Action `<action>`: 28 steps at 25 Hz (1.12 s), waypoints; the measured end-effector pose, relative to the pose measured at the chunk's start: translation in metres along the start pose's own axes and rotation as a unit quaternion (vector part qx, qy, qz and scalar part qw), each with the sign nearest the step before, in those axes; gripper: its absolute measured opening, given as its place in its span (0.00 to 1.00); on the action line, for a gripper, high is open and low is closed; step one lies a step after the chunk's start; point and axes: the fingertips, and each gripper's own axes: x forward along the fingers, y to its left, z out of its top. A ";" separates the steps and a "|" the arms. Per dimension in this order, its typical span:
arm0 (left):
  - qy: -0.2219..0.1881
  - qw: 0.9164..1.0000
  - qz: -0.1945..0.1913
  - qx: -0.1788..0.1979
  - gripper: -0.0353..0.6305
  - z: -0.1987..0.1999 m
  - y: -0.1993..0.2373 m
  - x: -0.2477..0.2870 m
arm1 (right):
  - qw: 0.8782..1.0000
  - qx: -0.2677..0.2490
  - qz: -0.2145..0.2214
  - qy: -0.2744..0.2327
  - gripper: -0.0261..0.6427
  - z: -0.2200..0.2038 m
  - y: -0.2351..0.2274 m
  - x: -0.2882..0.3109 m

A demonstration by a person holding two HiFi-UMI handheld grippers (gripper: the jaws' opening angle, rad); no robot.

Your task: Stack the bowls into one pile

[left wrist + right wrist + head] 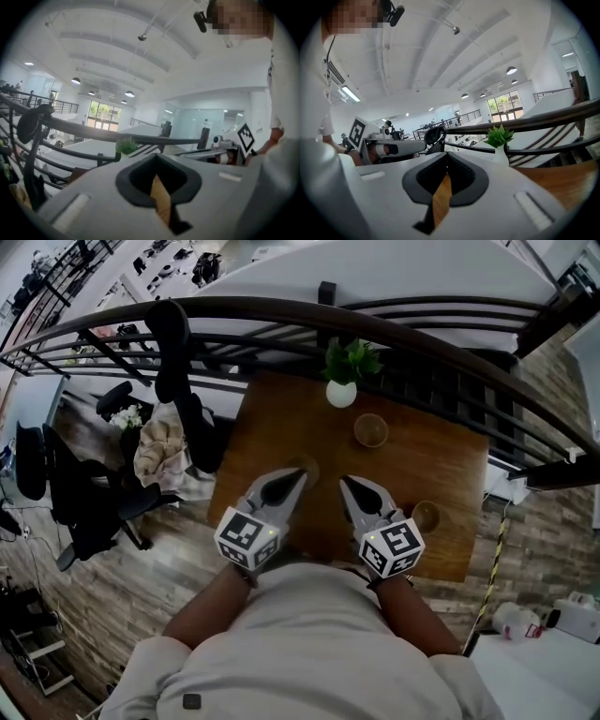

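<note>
On wooden surface (281, 423): three bowls, apart, none stacked; far bowl (370, 430) just in front of potted plant (343, 371); side bowl (427, 516) near surface's right edge, close beside right tongs (346, 483); third bowl (307, 465) partly hidden behind tip of left tongs (301, 473); both tongs side by side over near half of surface, pointing toward railing (281, 307); jaws of each pressed together, only thin slit showing, nothing gripped.
</note>
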 end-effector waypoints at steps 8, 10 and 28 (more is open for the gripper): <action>0.024 0.999 -0.012 -0.023 0.06 -0.012 0.053 0.000 | 0.999 0.015 -0.022 0.026 0.08 -0.018 -0.005 0.043; 0.032 0.999 -0.017 -0.024 0.06 -0.017 0.066 -0.001 | 0.999 0.019 -0.026 0.035 0.09 -0.025 -0.004 0.054; 0.105 0.992 -0.060 -0.026 0.06 -0.073 0.149 0.014 | 0.987 0.068 -0.102 0.104 0.20 -0.092 -0.035 0.127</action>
